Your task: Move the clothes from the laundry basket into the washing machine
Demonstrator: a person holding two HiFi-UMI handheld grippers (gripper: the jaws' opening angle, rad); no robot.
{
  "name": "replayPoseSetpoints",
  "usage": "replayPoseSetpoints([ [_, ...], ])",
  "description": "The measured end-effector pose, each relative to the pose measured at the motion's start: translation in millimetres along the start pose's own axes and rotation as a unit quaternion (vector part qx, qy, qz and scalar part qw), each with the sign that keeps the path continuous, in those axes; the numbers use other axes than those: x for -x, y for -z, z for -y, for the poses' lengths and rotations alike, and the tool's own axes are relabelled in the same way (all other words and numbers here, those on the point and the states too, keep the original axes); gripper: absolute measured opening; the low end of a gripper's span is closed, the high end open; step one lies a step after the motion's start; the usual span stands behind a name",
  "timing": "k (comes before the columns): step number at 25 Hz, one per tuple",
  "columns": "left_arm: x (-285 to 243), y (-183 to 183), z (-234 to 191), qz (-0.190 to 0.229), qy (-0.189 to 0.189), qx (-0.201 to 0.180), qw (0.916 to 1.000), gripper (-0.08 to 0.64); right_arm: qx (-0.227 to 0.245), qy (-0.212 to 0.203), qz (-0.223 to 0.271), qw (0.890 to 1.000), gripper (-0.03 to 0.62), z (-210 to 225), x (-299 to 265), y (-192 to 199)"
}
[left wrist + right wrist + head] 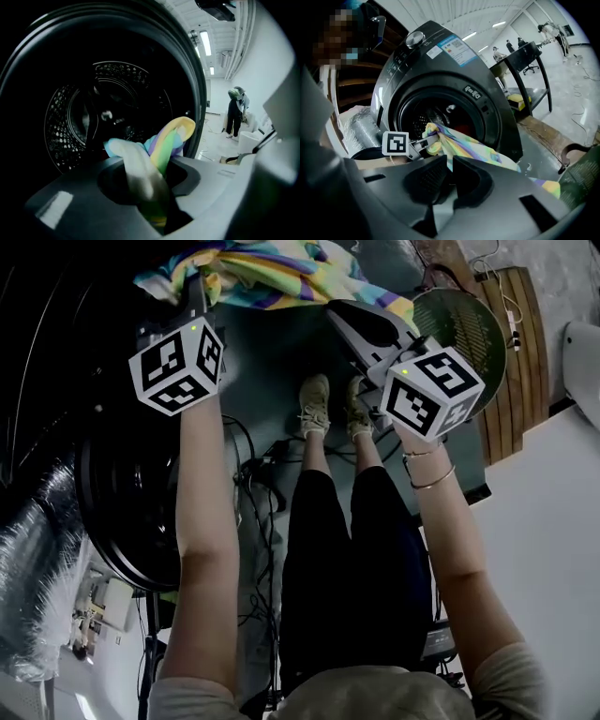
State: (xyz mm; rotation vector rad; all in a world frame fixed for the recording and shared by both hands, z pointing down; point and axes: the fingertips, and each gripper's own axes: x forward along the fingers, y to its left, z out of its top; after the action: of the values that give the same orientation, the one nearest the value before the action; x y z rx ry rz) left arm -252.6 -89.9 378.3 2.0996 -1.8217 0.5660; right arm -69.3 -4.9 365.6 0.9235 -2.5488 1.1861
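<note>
Clamping one striped garment, left gripper and right gripper face one washing machine.

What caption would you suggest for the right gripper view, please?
Right gripper and left gripper hold a striped cloth before the open washing machine.

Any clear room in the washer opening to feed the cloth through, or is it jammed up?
Free: the drum looks bare, its perforated wall showing left of and above the striped garment. Crowded: low by the door rim, where the left gripper has its jaws on the bunched garment. The rest trails back to the right gripper.
</note>
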Motion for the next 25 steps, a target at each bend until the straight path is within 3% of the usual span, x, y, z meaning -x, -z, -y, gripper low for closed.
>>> replayPoseSetpoints([
  [7,-45,17,-19,-0.002,-0.015,0.039,0.9991,0.133,-0.010,-0.005,-0.023,1.000,0.028,11,-24,25],
  [12,-81,20,-22,-0.006,-0.011,0.043,0.9990,0.144,-0.017,-0.005,-0.038,0.999,0.028,25,-34,43],
  [17,-114,37,-41,-0.060,-0.031,0.107,0.9919,0.252,-0.024,0.004,-0.031,0.999,0.029,31,-37,43],
  [20,-117,41,-47,-0.078,-0.044,0.120,0.9887,0.352,-0.030,0.000,-0.031,0.999,0.028,29,-37,47],
  [25,-97,43,-46,-0.099,-0.041,0.151,0.9827,0.412,-0.040,-0.002,-0.035,0.999,0.028,22,-32,52],
])
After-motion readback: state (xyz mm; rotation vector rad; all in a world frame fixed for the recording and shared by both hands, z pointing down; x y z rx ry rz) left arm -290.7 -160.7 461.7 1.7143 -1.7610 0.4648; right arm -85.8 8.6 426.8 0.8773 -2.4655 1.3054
